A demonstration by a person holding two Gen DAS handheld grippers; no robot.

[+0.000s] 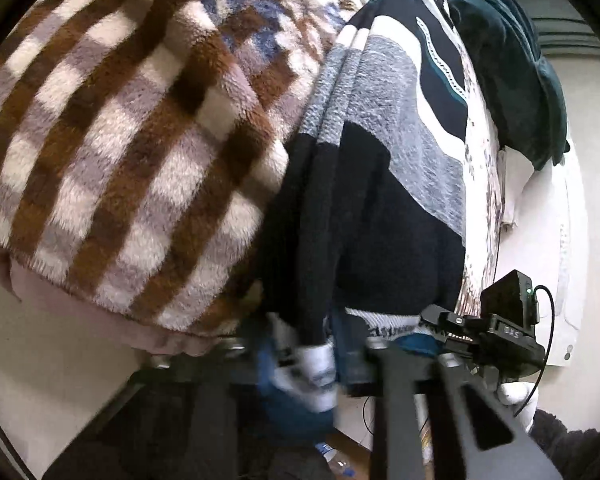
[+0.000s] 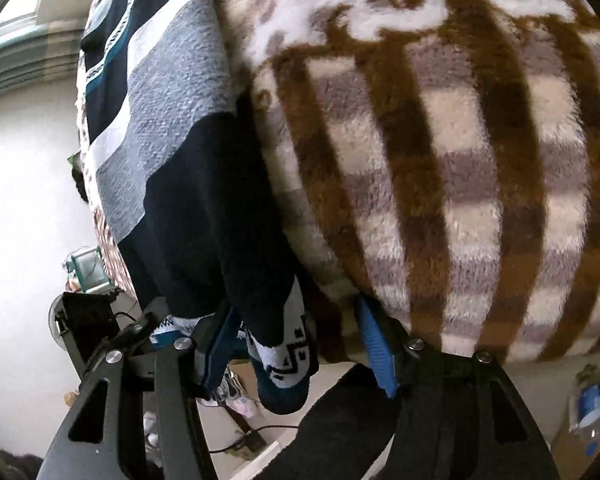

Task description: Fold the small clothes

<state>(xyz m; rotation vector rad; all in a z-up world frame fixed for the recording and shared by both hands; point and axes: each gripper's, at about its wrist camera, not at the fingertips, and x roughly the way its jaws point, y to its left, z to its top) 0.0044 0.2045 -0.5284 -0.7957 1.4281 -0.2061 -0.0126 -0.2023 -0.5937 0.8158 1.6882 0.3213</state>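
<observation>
A navy, grey and white knitted garment [image 1: 372, 168] lies along the edge of a bed covered by a brown-and-white checked fleece blanket [image 1: 120, 140]. Its patterned cuff [image 2: 284, 356] hangs off the bed edge between the blue pads of my right gripper [image 2: 300, 352], whose jaws stand wide apart. The garment [image 2: 172, 152] runs up the left of the right wrist view. My left gripper [image 1: 308, 364] is blurred; a white and blue cuff [image 1: 320, 368] hangs in front of it, and its jaw state is unclear. The other gripper [image 1: 504, 340] shows at the right.
A dark teal garment [image 1: 512, 80] and a white cloth [image 1: 564, 260] lie at the far right of the bed. The blanket [image 2: 440, 160] fills the right wrist view. Below are cables, a wooden floor [image 1: 352, 452], a cardboard box with a bottle [image 2: 588, 404].
</observation>
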